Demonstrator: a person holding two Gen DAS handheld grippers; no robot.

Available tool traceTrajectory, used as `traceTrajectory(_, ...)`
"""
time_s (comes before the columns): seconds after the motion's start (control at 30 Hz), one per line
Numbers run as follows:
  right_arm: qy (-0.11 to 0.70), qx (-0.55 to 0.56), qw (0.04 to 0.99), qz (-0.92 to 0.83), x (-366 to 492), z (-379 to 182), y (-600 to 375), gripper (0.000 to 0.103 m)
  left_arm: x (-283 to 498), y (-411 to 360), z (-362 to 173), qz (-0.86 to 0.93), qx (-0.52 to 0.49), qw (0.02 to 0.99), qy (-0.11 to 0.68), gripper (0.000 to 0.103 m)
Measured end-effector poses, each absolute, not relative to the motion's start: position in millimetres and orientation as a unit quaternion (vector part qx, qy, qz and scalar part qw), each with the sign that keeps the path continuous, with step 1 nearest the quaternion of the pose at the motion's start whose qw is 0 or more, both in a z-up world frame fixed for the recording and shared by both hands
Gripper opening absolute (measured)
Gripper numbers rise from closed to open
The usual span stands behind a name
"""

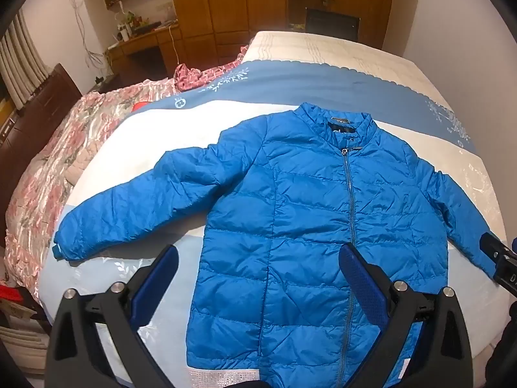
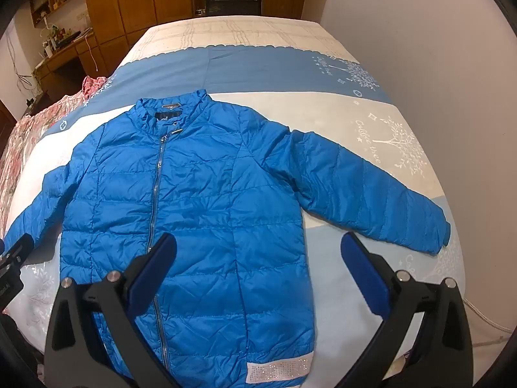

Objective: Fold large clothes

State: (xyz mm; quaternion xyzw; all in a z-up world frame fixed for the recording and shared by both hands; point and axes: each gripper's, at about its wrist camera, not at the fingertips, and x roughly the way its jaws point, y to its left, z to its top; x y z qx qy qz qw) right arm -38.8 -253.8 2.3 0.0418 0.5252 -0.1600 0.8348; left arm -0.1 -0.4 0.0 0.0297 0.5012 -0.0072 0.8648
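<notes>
Blue quilted jacket [image 1: 300, 200], zipped up, front side up, spread flat on the bed [image 1: 339, 55] with collar toward the far end and hem toward the cameras. Both sleeves stretched out and angled down at either side. Grey zipper [image 2: 156, 194] running down the middle from collar to hem.

Left tongs [image 1: 258, 278] wide apart, tilted steeply down over the lower left half of the jacket: one blue pad over the bedspread just outside the side seam, the other over the fabric beside the zipper. Nothing pinched between them; touching the cloth or hanging above it, cannot tell.

Right tongs [image 2: 258, 265] likewise wide apart and empty, tilted down over the lower right half: one pad over the zipper line, the other past the jacket's edge, over the bedspread just below the right cuff.

Under the jacket, a blue, white and pale-blue bedspread [image 2: 371, 123] with printed trees. Beside it on the left, a pink floral quilt [image 1: 64, 148]. Beyond the bed, wooden cupboards [image 1: 226, 6].
</notes>
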Motion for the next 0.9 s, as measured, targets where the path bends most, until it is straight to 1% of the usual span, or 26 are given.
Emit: traceTrajectory(0.9, 0.509, 0.051, 0.843, -0.166, -37.0, 8.3, -258.6, 0.100, -1.4, -7.6, -1.8, -0.030, 0.036, 0.869, 0.493, 0.099)
